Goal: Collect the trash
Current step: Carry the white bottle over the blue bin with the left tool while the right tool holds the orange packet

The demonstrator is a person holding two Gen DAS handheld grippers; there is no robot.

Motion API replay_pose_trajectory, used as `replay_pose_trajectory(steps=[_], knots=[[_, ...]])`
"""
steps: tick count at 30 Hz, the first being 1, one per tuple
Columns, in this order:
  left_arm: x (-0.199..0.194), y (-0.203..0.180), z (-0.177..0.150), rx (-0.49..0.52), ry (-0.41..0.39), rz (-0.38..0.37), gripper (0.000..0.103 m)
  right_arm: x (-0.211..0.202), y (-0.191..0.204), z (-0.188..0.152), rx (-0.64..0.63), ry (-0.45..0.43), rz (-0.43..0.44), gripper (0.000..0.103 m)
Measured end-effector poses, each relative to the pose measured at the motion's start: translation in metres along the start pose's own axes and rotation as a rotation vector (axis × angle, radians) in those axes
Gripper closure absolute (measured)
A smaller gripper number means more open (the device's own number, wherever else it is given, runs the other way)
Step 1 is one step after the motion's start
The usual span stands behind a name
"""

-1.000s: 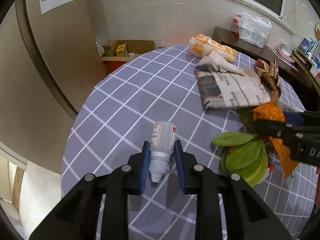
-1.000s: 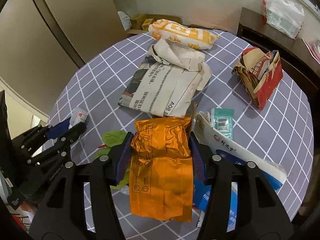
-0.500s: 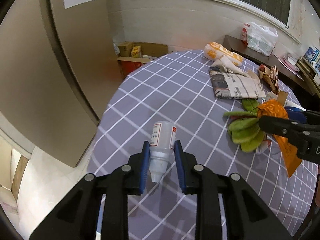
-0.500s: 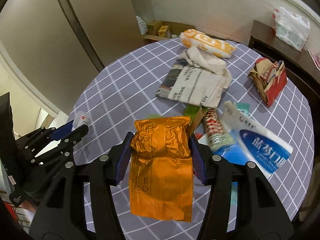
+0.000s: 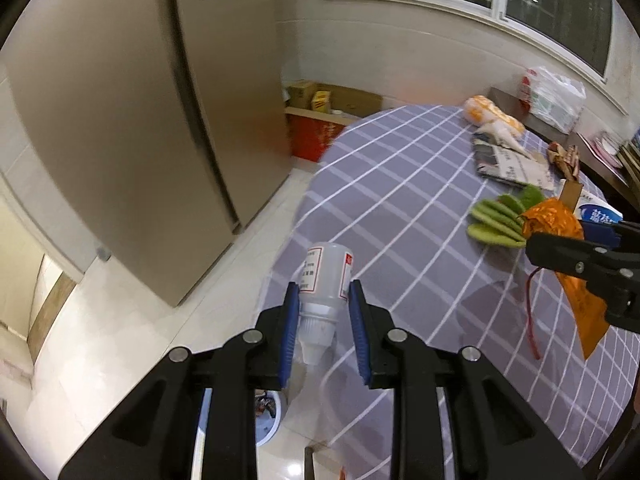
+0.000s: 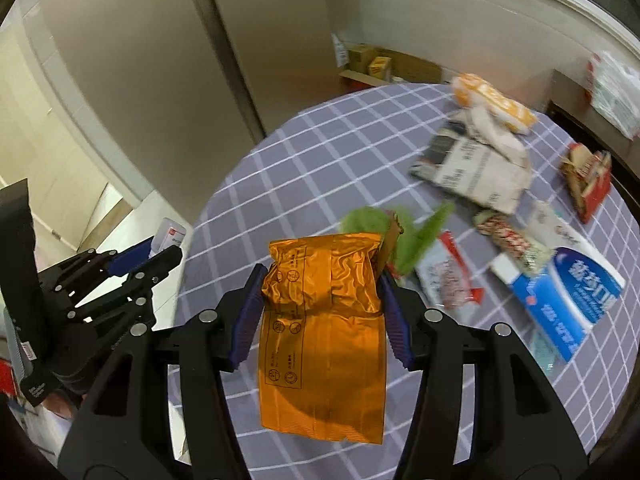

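Note:
My left gripper (image 5: 324, 320) is shut on a small white plastic bottle (image 5: 325, 280) with a red-and-white label, held in the air past the left edge of the round table (image 5: 400, 208). My right gripper (image 6: 322, 308) is shut on an orange foil packet (image 6: 324, 328), held above the table's near side. In the left wrist view the right gripper (image 5: 580, 264) shows at the right with the orange packet (image 5: 556, 220). In the right wrist view the left gripper (image 6: 132, 264) shows at the left with the bottle (image 6: 170, 234).
On the grey checked cloth lie green leaves (image 6: 376, 228), a newspaper (image 6: 472, 168), an orange-white bag (image 6: 492, 104), a red crumpled wrapper (image 6: 588, 176), a blue-white box (image 6: 568, 300) and small wrappers (image 6: 444, 276). A beige fridge (image 5: 140, 120) stands left. Cardboard boxes (image 5: 332, 100) sit by the wall. A bin (image 5: 266, 412) is on the floor below.
Both grippers have pulled back and left from the table with their loads. The left one now hangs over the floor beyond the table edge; a bin has come into view below.

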State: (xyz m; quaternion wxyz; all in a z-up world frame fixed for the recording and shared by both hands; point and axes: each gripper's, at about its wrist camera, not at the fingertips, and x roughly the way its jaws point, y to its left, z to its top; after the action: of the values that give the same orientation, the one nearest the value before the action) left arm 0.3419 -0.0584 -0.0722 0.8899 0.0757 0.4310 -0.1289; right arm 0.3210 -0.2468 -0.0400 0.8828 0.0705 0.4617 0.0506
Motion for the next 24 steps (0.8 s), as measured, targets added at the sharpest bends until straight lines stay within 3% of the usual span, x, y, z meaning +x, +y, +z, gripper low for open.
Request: replay_pose_trajectory(steps=[9, 24], knots=[[-0.018, 0.049, -0.027, -0.086, 0.0, 0.058, 0.078, 0.012, 0.055, -0.006, -0.086, 0.022, 0.06, 0.049], [-0.051, 0.09, -0.049, -0.16, -0.041, 0.116, 0.078, -0.003, 0.098, -0.003, -0.135, 0.004, 0.131, 0.049]])
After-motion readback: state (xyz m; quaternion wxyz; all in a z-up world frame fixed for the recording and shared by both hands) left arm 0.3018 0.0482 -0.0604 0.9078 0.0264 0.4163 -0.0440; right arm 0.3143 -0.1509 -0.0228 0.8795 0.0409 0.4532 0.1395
